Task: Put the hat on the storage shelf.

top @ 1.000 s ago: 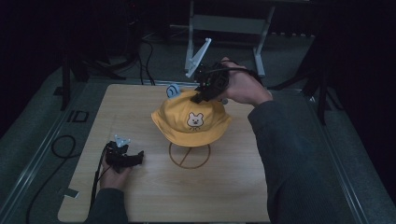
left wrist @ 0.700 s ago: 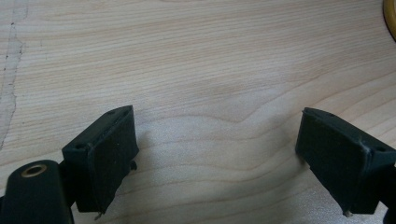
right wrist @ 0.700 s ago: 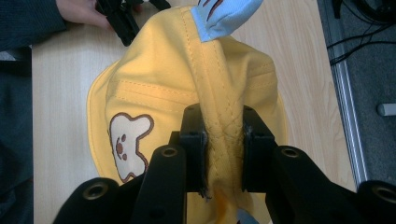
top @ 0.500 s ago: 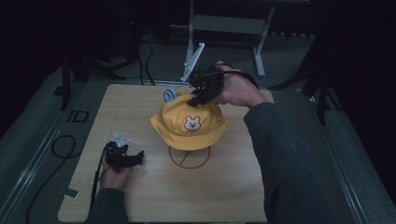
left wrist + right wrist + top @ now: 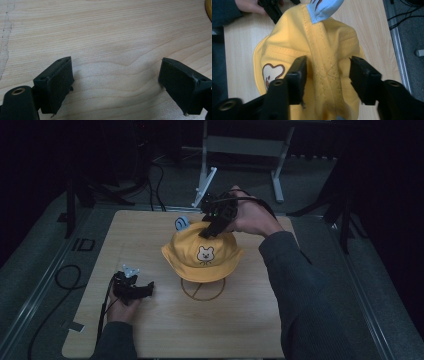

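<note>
We log: high view overlooks whole table [image 5: 150, 330]; gripper views sit close above tabletop and yellow hat [image 5: 324, 50], both shared.

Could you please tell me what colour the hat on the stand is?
The hat is yellow with a bear face patch and a light blue ear; it shows best in the high view.

The room is dark. A light wood table [image 5: 150, 335] sits on a grey floor [image 5: 30, 270]. Behind it stands a metal frame [image 5: 240, 150] with grey legs — black cables [image 5: 62, 275] curl on the floor beside the table.
</note>
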The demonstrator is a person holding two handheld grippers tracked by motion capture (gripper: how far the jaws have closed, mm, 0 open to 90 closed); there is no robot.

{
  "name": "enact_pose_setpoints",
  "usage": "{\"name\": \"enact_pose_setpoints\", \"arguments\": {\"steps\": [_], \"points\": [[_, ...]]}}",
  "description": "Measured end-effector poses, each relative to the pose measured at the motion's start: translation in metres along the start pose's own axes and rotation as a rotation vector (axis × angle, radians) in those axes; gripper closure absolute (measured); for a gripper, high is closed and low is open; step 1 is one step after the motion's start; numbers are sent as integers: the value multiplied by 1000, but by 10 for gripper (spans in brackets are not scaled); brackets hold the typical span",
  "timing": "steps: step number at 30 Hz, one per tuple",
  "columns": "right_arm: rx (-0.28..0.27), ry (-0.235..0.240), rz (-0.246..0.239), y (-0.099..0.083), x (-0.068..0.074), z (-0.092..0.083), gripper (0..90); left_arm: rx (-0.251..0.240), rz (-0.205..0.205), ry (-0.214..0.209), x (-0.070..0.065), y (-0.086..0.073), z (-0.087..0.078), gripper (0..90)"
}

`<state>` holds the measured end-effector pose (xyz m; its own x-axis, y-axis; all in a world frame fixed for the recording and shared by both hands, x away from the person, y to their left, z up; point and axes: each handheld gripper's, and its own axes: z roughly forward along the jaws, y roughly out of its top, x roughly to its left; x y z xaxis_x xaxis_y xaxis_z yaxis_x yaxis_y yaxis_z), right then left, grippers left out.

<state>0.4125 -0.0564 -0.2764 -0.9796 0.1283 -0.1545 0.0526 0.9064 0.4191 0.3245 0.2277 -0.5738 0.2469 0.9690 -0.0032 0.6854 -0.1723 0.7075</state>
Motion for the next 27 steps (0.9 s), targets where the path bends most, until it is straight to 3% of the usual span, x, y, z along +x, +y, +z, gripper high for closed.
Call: {"name": "enact_pose_setpoints", "arguments": {"steps": [6, 12, 27], "points": [[6, -10, 16, 1, 2, 0, 303, 1, -2, 1, 0, 0, 0, 124], [-8, -30, 42, 1, 3, -4, 206, 1, -2, 1, 0, 0, 0, 124], [-2, -87, 48, -14, 9, -24, 118, 1, -3, 0, 0, 0, 0, 124]]}}
